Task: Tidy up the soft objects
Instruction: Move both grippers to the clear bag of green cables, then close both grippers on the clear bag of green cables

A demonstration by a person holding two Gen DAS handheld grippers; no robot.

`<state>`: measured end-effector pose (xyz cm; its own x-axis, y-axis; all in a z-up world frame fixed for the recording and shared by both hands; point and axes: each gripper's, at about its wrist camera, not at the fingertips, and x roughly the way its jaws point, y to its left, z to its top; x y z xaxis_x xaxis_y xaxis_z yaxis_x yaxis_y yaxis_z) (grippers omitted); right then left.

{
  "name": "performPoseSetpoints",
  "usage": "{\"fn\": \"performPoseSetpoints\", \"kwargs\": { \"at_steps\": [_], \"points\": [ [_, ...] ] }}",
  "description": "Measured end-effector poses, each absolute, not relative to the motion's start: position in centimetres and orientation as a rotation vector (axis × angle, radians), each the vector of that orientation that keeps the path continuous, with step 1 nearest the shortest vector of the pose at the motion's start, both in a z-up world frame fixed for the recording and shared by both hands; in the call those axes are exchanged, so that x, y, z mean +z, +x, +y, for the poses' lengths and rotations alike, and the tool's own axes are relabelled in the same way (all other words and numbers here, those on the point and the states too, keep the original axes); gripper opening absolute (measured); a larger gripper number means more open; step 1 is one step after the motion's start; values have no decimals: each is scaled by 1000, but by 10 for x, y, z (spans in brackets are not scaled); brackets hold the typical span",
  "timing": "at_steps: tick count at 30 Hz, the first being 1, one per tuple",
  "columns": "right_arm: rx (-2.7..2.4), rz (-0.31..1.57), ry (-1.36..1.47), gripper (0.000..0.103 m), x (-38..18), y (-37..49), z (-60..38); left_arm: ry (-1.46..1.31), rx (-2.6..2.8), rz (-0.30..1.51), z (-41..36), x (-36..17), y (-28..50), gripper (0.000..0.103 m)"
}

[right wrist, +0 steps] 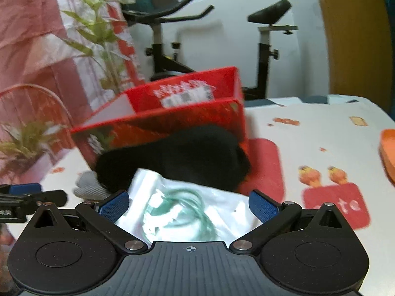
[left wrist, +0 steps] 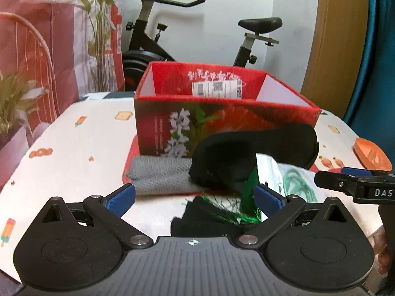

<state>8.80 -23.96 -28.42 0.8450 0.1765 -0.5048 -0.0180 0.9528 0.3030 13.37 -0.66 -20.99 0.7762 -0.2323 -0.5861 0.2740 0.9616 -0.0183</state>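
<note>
A red open box (left wrist: 222,113) stands on the table; it also shows in the right wrist view (right wrist: 172,120). A black soft item (left wrist: 254,153) lies against its front, also seen from the right wrist (right wrist: 177,157). A grey knit cloth (left wrist: 160,175) lies left of it. A clear bag with a green cord (right wrist: 182,212) lies in front. A black and green item (left wrist: 217,217) lies nearest. My left gripper (left wrist: 195,198) is open over the black and green item. My right gripper (right wrist: 188,203) is open, its fingers either side of the bag.
An orange dish (left wrist: 370,155) sits at the table's right edge. An exercise bike (left wrist: 172,37) stands behind the table. A plant (left wrist: 14,103) and patterned curtain are on the left. The white tablecloth (left wrist: 74,148) has small printed pictures.
</note>
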Motion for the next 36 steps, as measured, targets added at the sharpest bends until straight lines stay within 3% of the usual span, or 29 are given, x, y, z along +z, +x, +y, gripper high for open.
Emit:
{"fn": "performPoseSetpoints", "kwargs": {
  "at_steps": [6,12,22,29,36],
  "points": [
    [58,634,272,102,-304,90,-241,57,-275,647,-6,-217,135,103],
    [83,683,307,92,-315,95,-242,36,-269,646,-2,-220,134,103],
    [102,710,413,92,-328,100,-249,12,-286,671,-1,-227,138,101],
    [140,704,448,85,-329,99,-249,-6,-313,694,0,-230,140,87],
    [182,689,450,75,-325,99,-244,-10,-361,702,-4,-232,138,81]
  ]
}}
